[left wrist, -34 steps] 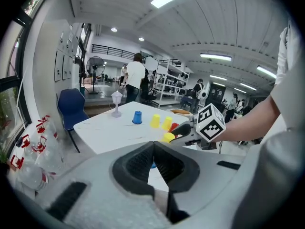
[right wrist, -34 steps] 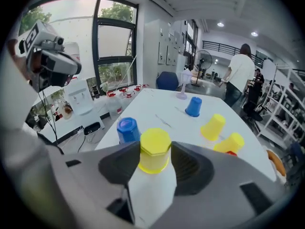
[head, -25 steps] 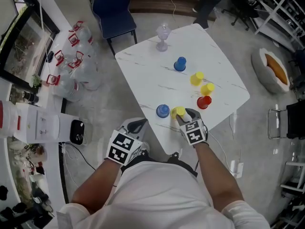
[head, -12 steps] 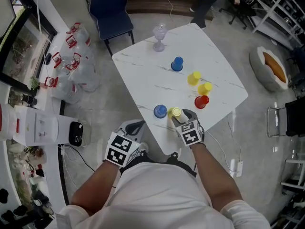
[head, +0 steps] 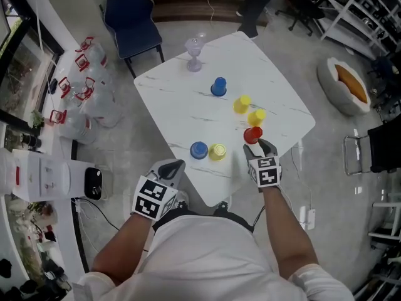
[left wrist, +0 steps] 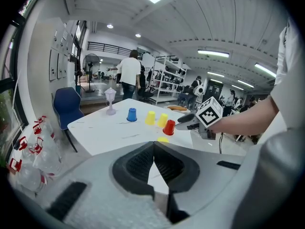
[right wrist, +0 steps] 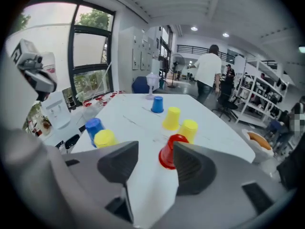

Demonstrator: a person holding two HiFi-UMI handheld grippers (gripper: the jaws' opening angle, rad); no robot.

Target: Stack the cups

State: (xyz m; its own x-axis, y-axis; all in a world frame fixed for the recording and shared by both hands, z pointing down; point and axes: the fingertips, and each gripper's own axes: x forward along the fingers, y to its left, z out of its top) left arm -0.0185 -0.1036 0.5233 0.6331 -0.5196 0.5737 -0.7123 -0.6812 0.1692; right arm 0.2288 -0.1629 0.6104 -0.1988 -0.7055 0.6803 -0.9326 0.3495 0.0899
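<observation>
Centring red cup [right wrist: 168, 154]: it sat just ahead of my right gripper [right wrist: 156, 149], not yet between.
Right jaws: spread, just narrowing.
Left gripper [left wrist: 153, 147]: pressed together, empty.

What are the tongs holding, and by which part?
Nothing. The right tongs are open, having just closed slightly, nothing between them, the red cup just ahead; the left tongs are shut, empty.

The right tongs [head: 258, 147] left the near yellow cup [head: 217, 151] and moved right; their jaws, just closing slightly, stand apart, the red cup [head: 252, 134] just ahead.
</observation>
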